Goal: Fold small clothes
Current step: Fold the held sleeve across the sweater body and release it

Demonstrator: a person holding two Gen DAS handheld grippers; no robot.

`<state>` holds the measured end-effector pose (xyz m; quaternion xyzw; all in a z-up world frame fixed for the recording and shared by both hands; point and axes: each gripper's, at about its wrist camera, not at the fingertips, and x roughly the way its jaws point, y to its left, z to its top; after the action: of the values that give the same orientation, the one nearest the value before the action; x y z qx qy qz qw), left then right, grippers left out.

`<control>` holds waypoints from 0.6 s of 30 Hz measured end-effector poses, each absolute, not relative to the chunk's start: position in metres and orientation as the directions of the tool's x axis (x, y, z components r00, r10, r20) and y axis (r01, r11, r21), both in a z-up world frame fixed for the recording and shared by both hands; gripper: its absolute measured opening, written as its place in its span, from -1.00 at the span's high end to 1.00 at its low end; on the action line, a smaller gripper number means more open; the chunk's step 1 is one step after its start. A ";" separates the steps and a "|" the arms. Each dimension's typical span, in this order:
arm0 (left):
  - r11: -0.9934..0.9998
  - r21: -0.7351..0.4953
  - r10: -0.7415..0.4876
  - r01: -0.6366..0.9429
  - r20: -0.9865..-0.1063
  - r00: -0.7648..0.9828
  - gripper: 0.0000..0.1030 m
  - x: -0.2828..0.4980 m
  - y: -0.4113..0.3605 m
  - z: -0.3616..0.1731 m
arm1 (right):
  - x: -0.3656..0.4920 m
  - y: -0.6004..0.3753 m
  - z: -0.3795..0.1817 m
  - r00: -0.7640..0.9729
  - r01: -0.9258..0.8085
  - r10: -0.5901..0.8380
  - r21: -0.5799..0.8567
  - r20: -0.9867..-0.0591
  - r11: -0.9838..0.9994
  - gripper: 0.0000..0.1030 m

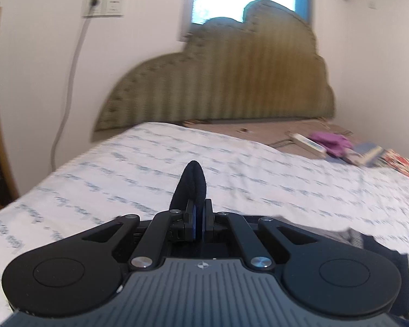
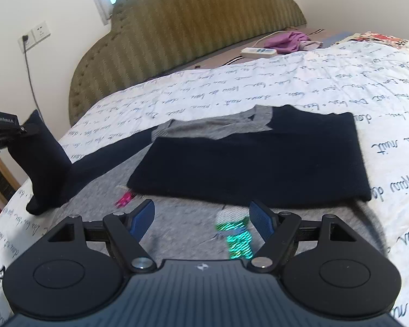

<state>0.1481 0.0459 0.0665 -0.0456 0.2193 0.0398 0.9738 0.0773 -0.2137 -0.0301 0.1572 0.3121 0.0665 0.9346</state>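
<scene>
The left gripper (image 1: 198, 214) pinches the shirt's dark sleeve (image 2: 45, 160), lifted at the far left of the right gripper (image 2: 201, 222). Judging by this, the sleeve should be carried rightward and laid flat across the body. Ahead of the wide-open right gripper lies the soft grey-and-navy knit shirt (image 2: 248, 160), partly folded, on a script-printed sheet (image 2: 231, 90).

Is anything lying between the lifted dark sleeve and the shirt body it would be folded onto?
Nothing visible does. The left gripper is shut on the dark sleeve, lifted off the bedsheet. The shirt beside it shows only its own folded-over navy part; the right gripper hovers open above its near end.
</scene>
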 end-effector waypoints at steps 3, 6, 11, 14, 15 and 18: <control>0.996 -0.073 0.011 -0.047 -0.433 0.901 0.95 0.151 0.021 0.063 | 0.078 -0.221 -0.030 0.801 -0.005 0.205 0.337 -0.562 0.941 -0.49; 0.998 -0.069 -0.025 -0.006 -0.431 0.902 0.95 0.153 -0.003 0.063 | 0.078 -0.229 -0.032 0.800 0.014 0.195 0.344 -0.568 0.939 -0.49; 0.997 -0.054 -0.072 0.054 -0.443 0.894 0.95 0.158 -0.036 0.060 | 0.074 -0.243 -0.033 0.803 0.043 0.174 0.347 -0.570 0.937 -0.49; 0.995 -0.051 -0.103 0.090 -0.463 0.881 0.95 0.161 -0.054 0.056 | 0.069 -0.250 -0.032 0.808 0.054 0.159 0.340 -0.568 0.939 -0.49; 0.994 -0.053 -0.113 0.100 -0.469 0.876 0.95 0.162 -0.060 0.054 | 0.068 -0.252 -0.032 0.809 0.059 0.151 0.334 -0.568 0.941 -0.49; 0.990 -0.053 -0.142 0.133 -0.482 0.865 0.95 0.164 -0.077 0.051 | 0.062 -0.257 -0.031 0.810 0.073 0.127 0.313 -0.573 0.947 -0.49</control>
<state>0.1637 -0.0772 0.0506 -0.0092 0.2501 -0.0713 0.9655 0.0619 -0.2574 -0.0314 0.1623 0.3079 0.0146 0.9374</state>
